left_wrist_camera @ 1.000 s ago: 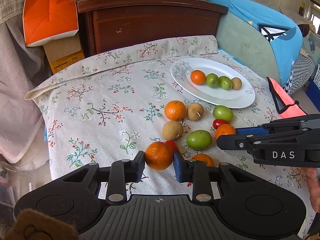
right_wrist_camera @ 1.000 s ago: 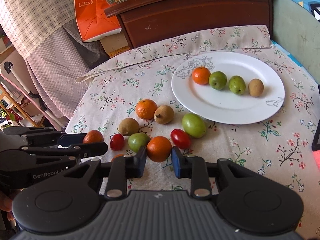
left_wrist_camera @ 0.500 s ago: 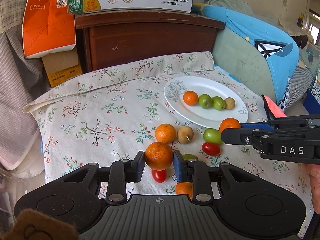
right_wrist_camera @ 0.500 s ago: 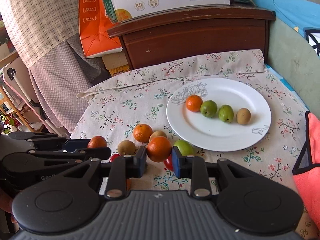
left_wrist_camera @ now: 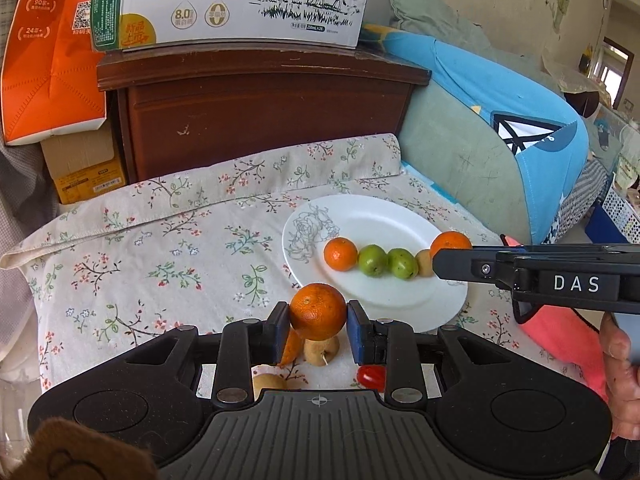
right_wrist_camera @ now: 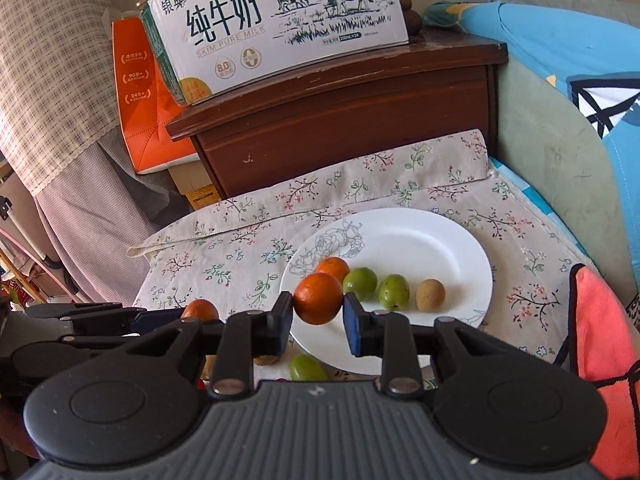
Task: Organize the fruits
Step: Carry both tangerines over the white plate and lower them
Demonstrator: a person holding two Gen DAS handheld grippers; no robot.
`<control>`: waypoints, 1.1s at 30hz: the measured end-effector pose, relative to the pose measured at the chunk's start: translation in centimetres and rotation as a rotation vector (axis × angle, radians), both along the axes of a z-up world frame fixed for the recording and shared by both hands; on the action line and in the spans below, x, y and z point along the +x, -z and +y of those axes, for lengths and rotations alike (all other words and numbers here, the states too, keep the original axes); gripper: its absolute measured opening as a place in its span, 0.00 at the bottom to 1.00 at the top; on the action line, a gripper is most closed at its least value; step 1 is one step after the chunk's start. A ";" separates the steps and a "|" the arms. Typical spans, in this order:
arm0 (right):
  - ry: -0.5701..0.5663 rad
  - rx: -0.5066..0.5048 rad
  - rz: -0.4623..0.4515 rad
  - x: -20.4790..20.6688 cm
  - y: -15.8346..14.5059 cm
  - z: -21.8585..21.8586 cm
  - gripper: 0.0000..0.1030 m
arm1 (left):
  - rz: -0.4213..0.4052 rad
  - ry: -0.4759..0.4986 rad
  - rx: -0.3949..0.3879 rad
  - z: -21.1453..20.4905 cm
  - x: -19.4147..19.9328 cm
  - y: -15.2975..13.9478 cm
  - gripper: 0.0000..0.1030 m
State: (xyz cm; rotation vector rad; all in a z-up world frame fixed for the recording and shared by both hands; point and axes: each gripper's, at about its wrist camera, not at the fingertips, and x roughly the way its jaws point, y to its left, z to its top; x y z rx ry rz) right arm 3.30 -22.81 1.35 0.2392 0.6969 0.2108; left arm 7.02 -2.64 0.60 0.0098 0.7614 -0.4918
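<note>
Gripping one orange [left_wrist_camera: 317,312] between its jaws, the left gripper [left_wrist_camera: 318,330] is holding it clear of the floral-cloth table [left_wrist_camera: 160,256]. The right gripper's [right_wrist_camera: 318,322] jaws are clamping a second orange [right_wrist_camera: 319,298]; beyond them the white plate [right_wrist_camera: 432,240] is carrying an orange, two green fruits and a brown one in a row.

Fruit half-hidden behind the grippers

Left gripper [left_wrist_camera: 318,334] covers part of a tangerine [left_wrist_camera: 292,347], brown fruit [left_wrist_camera: 266,385] and cherry tomato [left_wrist_camera: 371,376]; right gripper [right_wrist_camera: 316,324] cuts off a green fruit [right_wrist_camera: 307,367].
</note>
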 end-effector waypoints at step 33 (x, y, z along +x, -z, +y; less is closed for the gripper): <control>0.097 -0.009 0.050 7.8 2.9 -4.0 0.26 | 0.010 0.035 0.005 -6.6 10.0 1.6 0.27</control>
